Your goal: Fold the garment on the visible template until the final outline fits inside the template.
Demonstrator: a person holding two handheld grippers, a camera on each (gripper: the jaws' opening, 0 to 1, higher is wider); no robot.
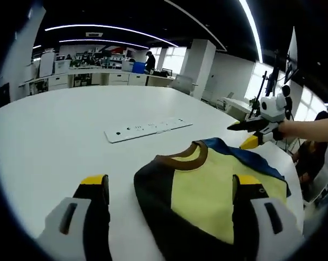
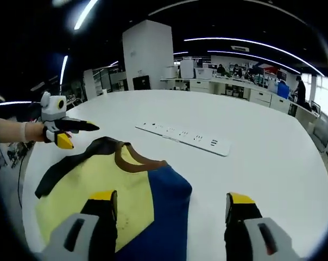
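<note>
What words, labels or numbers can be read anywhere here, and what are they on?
None can be read.
White power strip on the table: dark marks only, too small to read.
Garment: plain yellow, blue and dark panels, no print visible.
Left gripper and right gripper: yellow tips, no legible marking.
Far wall displays: too blurred to read.

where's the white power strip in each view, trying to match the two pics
Left gripper view: the white power strip lies on the table left of centre, just beyond the garment's brown collar.
Right gripper view: the power strip lies right of centre, past the collar, running down to the right.
Shared landmark: the brown collar of the yellow, blue and black garment, nearest the strip in both views.
</note>
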